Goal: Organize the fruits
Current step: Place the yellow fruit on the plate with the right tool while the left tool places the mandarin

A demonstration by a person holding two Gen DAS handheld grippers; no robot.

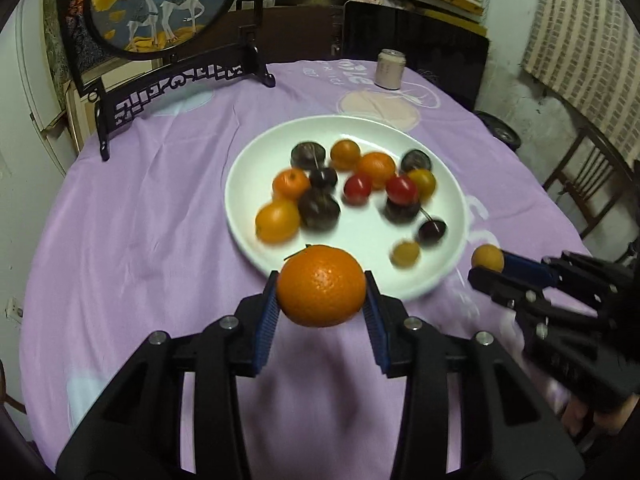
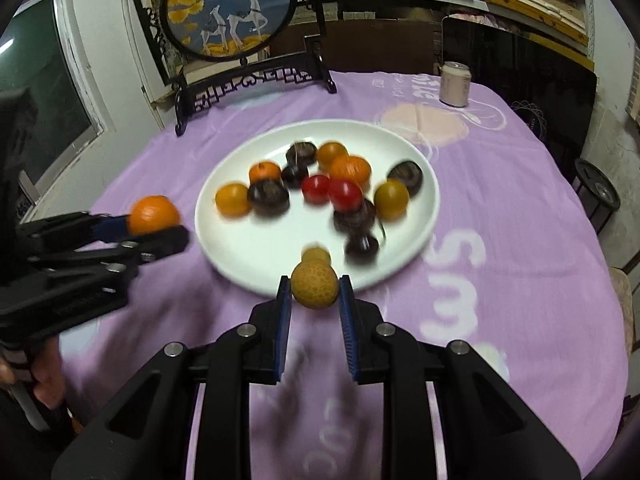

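Observation:
My left gripper (image 1: 321,296) is shut on an orange (image 1: 321,285) and holds it above the purple cloth, just before the near rim of the white plate (image 1: 256,152). It also shows at the left of the right wrist view (image 2: 160,224). My right gripper (image 2: 314,294) is shut on a small yellow-brown fruit (image 2: 314,286) at the plate's near rim (image 2: 224,160); it shows at the right of the left wrist view (image 1: 486,264). The plate holds several oranges, red tomatoes (image 2: 344,194) and dark round fruits (image 2: 268,198).
A round table with a purple cloth (image 1: 160,200) carries a black-framed deer screen (image 1: 160,12) at the back left and a pale can (image 1: 390,69) at the back. A wooden chair (image 1: 588,184) stands at the right.

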